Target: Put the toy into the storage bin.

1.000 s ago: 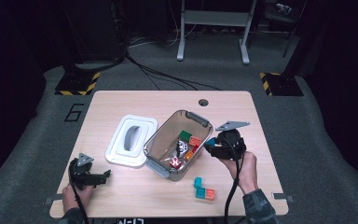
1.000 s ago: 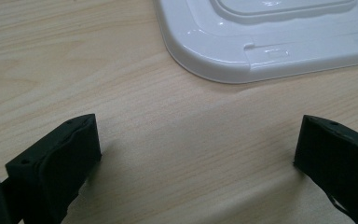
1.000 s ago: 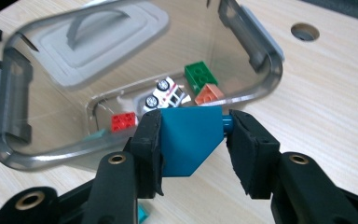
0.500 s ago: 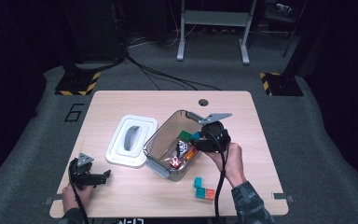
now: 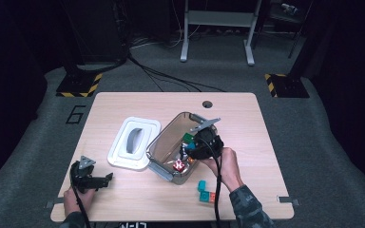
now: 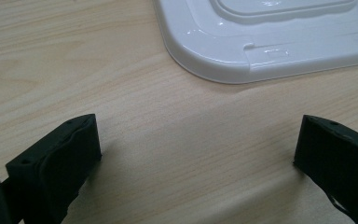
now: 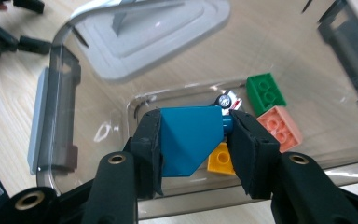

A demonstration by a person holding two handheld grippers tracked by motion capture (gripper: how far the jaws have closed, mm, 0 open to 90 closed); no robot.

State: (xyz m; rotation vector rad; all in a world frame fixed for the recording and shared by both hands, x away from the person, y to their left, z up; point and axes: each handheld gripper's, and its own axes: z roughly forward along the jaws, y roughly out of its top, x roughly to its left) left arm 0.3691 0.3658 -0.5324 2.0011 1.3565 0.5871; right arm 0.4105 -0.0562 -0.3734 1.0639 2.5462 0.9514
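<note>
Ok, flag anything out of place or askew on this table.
A few bricks lie loose on the table, outside the clear bin that holds the other pieces. The white lid lies off beside the bin. Nothing looks spilled or damaged.

Blue block point(image 7: 189, 140) held over the clear bin point(image 7: 58, 93)

The block is a teal-blue plastic piece with a slanted, wedge-like face, clamped at its two sides and tilted, hanging above the open mouth of the smoke-tinted transparent bin. The bin stands on the wooden table, lid off, with grey latches on its rim. On its floor lie a green brick point(image 7: 265, 93), a salmon-pink brick point(image 7: 279, 128), a yellow brick point(image 7: 221, 161) and a small wheeled piece point(image 7: 224, 100).
</note>
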